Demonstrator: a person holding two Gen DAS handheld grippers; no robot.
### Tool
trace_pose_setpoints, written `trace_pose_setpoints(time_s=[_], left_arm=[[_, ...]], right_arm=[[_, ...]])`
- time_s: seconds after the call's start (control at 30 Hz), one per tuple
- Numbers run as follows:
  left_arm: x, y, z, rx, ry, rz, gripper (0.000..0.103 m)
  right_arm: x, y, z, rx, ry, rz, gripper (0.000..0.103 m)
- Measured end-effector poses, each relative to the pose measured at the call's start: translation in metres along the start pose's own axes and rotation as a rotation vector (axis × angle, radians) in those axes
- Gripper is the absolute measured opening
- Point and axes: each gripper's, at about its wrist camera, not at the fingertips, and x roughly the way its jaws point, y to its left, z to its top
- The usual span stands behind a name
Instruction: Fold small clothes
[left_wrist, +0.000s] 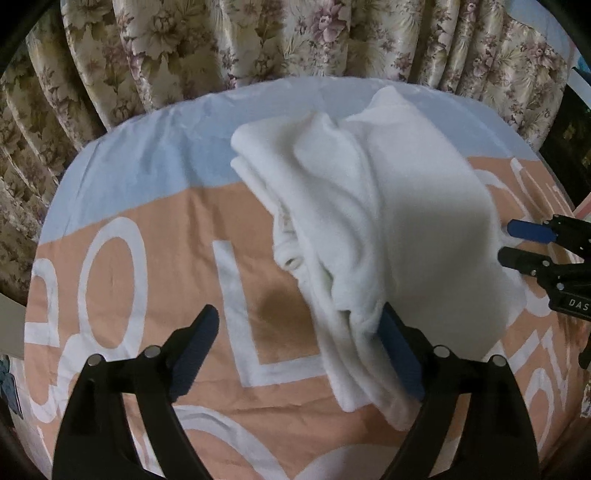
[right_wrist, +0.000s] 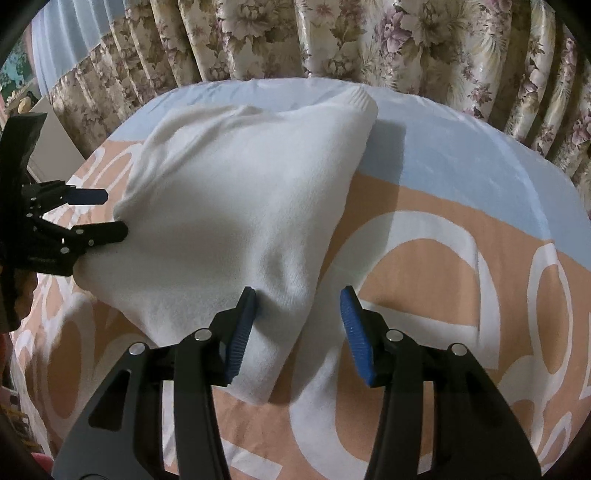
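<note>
A white fleecy garment (left_wrist: 369, 221) lies bunched and partly folded on the bed, seen in the right wrist view as a smoother folded slab (right_wrist: 240, 195) with a ribbed hem at its far corner. My left gripper (left_wrist: 297, 330) stands wide open over the garment's near end; its right pad touches the cloth and its left pad hangs over bare sheet. My right gripper (right_wrist: 297, 299) is open around the garment's near corner, with the left pad against the cloth. Each gripper also shows in the other's view, the right gripper (left_wrist: 511, 242) and the left gripper (right_wrist: 114, 214), both at the garment's edges.
The bed sheet (left_wrist: 166, 302) is peach with large white letters and a pale blue band at the far side. A floral curtain (left_wrist: 258, 40) hangs close behind the bed. A pale board (right_wrist: 55, 147) stands at the left edge.
</note>
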Motion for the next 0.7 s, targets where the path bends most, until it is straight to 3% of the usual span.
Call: trace_pose_setpoints(time_s=[0.17,0.27,0.43,0.7], left_arm=[[-0.003,-0.008,0.001,-0.025,0.004,-0.08,0.094],[0.007,-0.009,0.004,-0.026,0.022,-0.058,0.094],[0.022,-0.003,0.02,-0.057,0.032,-0.077,0.094],[0.043,-0.007,0.034,0.008,0.038,-0.048,0.101]], right_arm=[[-0.012,-0.011,0.007,0.079,-0.047,0.046,0.072],[-0.011,-0.013,0.01,0.104,-0.052,0.049,0.077],[-0.005,-0.011,0.013,0.109,-0.047,0.049,0.078],[0.008,-0.019,0.026,0.156,-0.046,0.061,0.078]])
